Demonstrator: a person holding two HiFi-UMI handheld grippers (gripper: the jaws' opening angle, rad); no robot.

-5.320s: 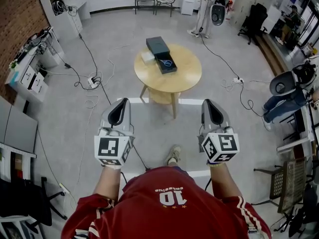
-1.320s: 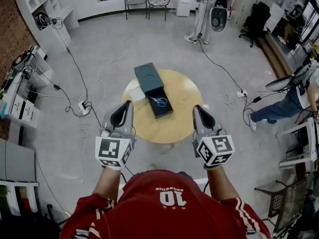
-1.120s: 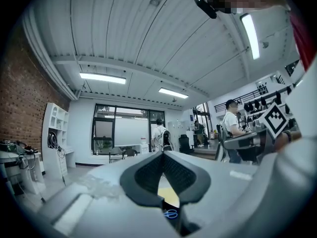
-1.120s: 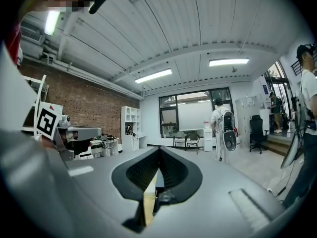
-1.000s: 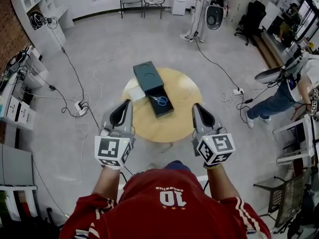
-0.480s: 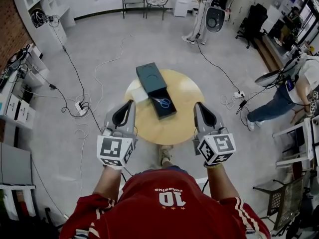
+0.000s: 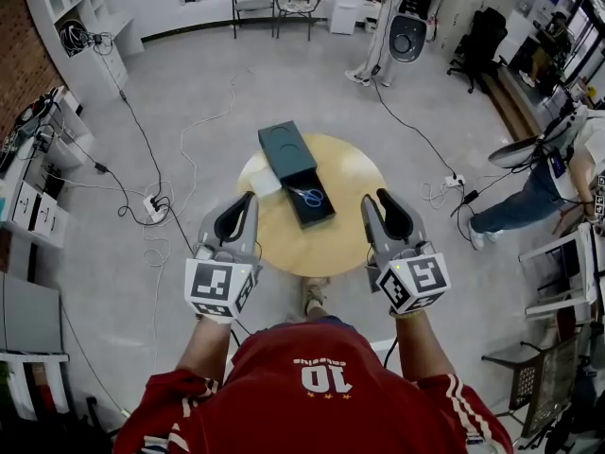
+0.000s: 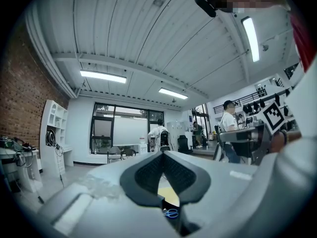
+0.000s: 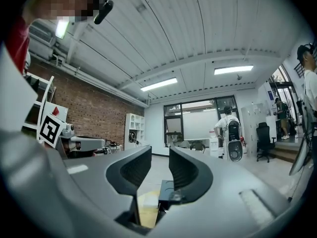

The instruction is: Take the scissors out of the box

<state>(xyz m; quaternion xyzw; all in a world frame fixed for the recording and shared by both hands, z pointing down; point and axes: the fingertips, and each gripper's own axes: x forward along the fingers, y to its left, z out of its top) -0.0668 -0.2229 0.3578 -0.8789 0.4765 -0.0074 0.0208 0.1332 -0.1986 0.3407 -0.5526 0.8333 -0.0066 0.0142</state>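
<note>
Pale wood forms the round table (image 7: 342, 237) in the head view, where blue-handled scissors (image 7: 308, 197) lie inside a dark, rectangular open box (image 7: 288, 149) running from the table's far left edge toward its centre; the smooth grey left gripper (image 7: 248, 198) and right gripper (image 7: 374, 199) sit at its near edge. Left gripper view: ribbed black pads pressed together, nothing held. Right gripper view: the jaws have just been opening to a narrow, empty gap, whereas half a second earlier they met.
</note>
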